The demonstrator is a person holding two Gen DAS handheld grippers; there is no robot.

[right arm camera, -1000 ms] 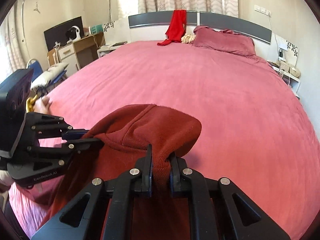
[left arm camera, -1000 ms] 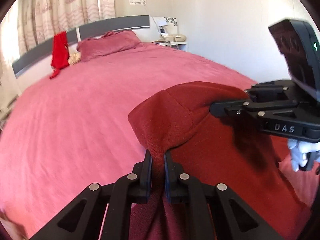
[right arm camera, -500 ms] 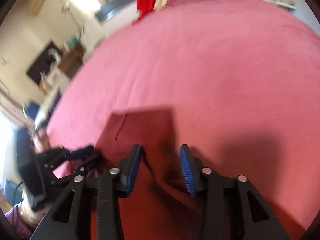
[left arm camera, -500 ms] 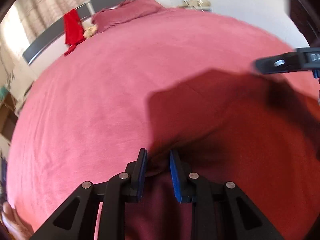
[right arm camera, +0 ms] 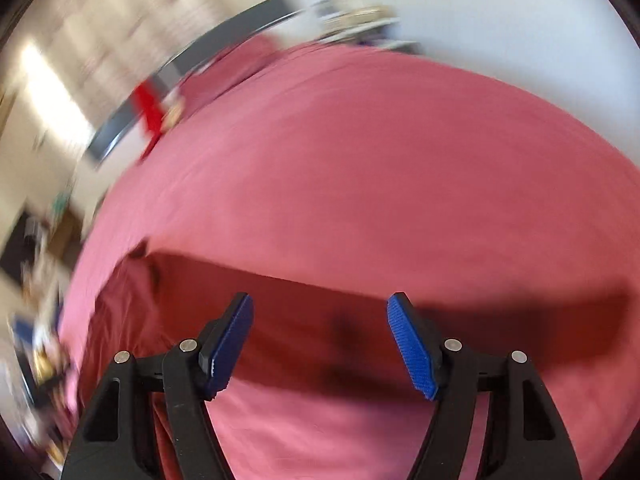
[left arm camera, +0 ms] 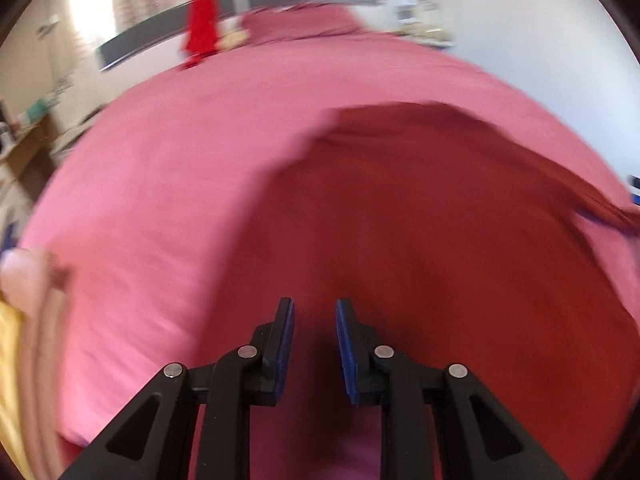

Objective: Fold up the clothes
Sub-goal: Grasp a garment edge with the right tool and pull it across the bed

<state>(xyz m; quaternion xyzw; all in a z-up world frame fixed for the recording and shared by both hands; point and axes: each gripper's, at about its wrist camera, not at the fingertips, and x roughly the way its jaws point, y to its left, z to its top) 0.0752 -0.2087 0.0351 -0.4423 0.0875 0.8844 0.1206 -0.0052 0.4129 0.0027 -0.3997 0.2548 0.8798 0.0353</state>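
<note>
Left wrist view: my left gripper [left arm camera: 314,344] is slightly parted, holding nothing, right over the dark red garment [left arm camera: 440,248] on the pink bed [left arm camera: 200,140]. My right gripper [right arm camera: 320,344] gapes wide, the garment's far edge running crosswise just ahead.

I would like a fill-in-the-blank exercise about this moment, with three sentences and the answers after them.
1. The dark red knitted garment lies spread on the ____ bedspread.
2. The jaws of the right gripper stand wide ____, holding nothing.
3. A bright red cloth hangs over the grey ____ at the far end of the bed.

Missing words: pink; open; headboard
</note>
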